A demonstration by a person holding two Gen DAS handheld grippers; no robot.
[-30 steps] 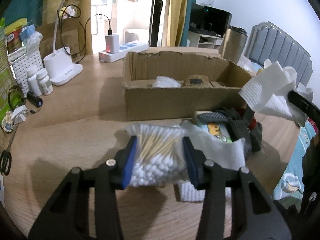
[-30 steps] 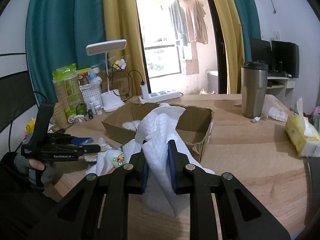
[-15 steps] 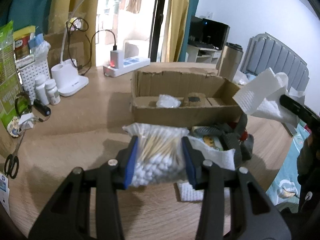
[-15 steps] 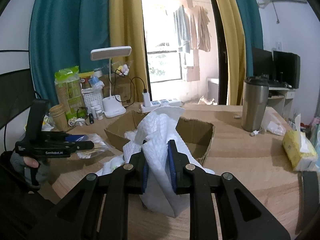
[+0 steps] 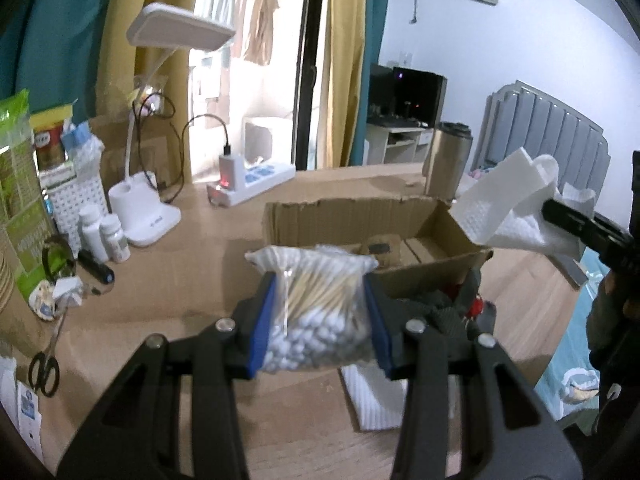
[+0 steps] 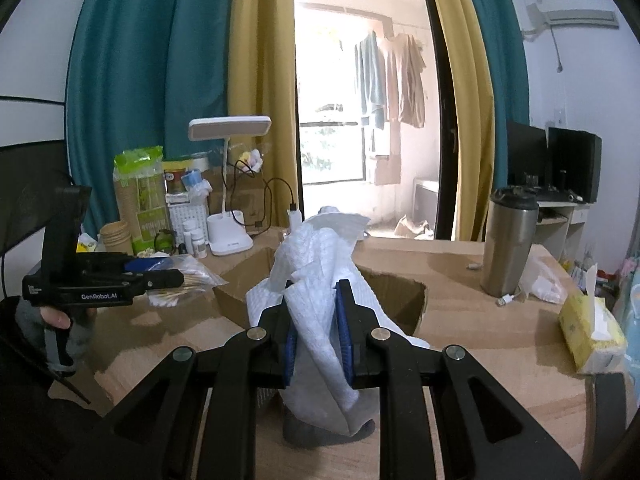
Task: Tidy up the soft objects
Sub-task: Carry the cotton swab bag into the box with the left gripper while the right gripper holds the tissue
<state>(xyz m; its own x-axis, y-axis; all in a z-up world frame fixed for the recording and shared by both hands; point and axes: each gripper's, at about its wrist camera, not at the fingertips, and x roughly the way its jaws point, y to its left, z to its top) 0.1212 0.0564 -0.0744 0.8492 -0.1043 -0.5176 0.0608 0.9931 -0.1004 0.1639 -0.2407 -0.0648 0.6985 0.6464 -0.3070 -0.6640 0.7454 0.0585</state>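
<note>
My left gripper (image 5: 320, 320) is shut on a clear bag of cotton swabs (image 5: 316, 312) and holds it in the air just in front of the open cardboard box (image 5: 360, 216). My right gripper (image 6: 318, 328) is shut on a white cloth (image 6: 320, 280) and holds it above the near side of the box (image 6: 400, 296). In the left wrist view the cloth (image 5: 516, 208) hangs at the box's right end. A dark knitted item (image 5: 448, 304) and a white towel (image 5: 368, 396) lie on the table in front of the box.
A desk lamp (image 5: 152, 216), pill bottles (image 5: 104, 232), a power strip (image 5: 252, 184) and scissors (image 5: 44, 368) are at the table's left. A steel tumbler (image 6: 508, 240) and a tissue pack (image 6: 592, 328) stand at the right.
Both grippers have risen with their loads. The swab bag has lifted off the table and come closer to the box. The cloth is higher over the box.
</note>
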